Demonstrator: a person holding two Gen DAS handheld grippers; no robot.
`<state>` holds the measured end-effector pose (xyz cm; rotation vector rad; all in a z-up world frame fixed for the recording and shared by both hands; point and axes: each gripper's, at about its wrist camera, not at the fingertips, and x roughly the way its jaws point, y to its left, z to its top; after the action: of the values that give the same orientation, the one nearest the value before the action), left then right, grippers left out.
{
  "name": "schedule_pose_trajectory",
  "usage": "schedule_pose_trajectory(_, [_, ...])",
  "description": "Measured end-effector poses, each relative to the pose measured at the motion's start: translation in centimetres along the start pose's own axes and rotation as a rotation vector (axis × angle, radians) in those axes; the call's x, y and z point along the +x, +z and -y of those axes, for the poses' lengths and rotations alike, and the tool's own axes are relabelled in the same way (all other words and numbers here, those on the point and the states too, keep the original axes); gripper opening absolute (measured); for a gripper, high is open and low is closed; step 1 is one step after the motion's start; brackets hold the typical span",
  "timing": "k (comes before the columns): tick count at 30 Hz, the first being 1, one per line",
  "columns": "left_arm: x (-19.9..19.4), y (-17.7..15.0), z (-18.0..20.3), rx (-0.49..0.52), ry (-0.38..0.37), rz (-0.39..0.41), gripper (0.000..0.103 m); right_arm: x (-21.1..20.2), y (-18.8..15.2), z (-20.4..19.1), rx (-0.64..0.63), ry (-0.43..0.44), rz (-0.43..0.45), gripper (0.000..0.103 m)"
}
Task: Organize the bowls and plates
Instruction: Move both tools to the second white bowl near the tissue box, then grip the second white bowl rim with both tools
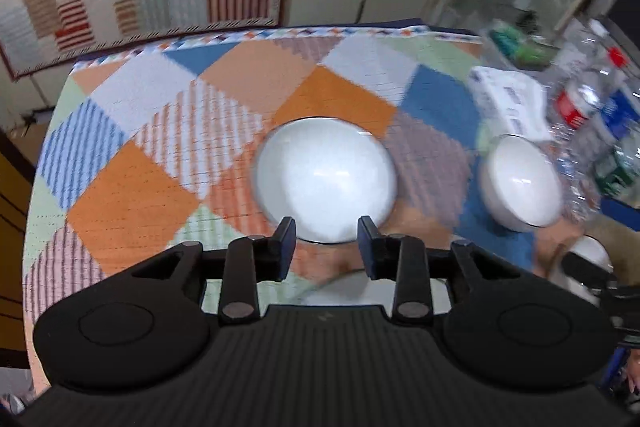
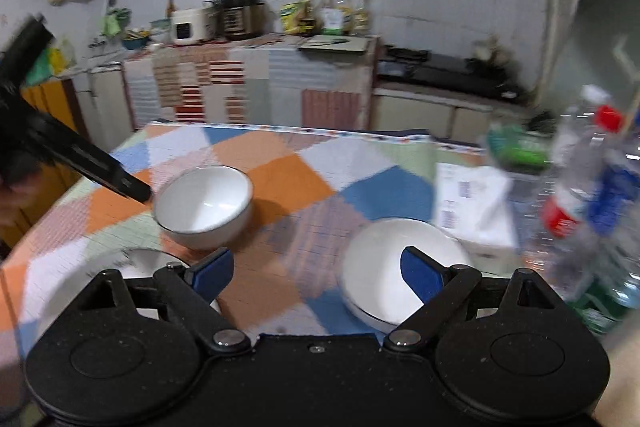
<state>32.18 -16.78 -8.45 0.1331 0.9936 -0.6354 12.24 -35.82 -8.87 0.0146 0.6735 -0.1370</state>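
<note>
Left gripper (image 1: 327, 241) has its fingers parted a bit with nothing between them, hanging just above the near rim of the big bowl (image 1: 326, 183), so I'd guess that bowl sits where it belongs. Right gripper (image 2: 318, 273) is spread wide and empty over the tablecloth (image 2: 292, 171), between the big bowl and the small bowl (image 2: 390, 273), probably lining up a grab to stack them.

Both grippers tilted downward, left gripper (image 1: 327, 241) with jaws partly apart and empty, right gripper (image 2: 318, 273) spread wide, gripping nothing.
</note>
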Motion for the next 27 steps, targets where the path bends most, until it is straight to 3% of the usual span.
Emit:
schedule_pose_trajectory(4, [-0.8,-0.9,3.3,0.041,-0.045,0.008,0.036,-0.7,-1.0,1.1,0.001,-0.087,-0.016,0.093])
schedule_pose_trajectory(13, [0.8,-1.9,8.9,0.085,-0.067,0.011,0.042,0.4,-2.0,4.0,0.010,-0.062,-0.102,0.095])
schedule_pose_trajectory(14, [1.3,-1.8,9.5,0.092,-0.074,0.005,0.048,0.6,-2.1,4.2,0.003,-0.052,-0.120,0.096])
schedule_pose_trajectory(18, [3.2,-1.3,10.6,0.093,-0.085,-0.005,0.055,2.5,-2.4,4.7,-0.029,-0.039,-0.176,0.096])
schedule_pose_trajectory(27, [8.0,-0.3,12.7,0.117,-0.086,-0.066,0.059,7.9,-2.7,5.2,-0.028,0.014,-0.295,0.096])
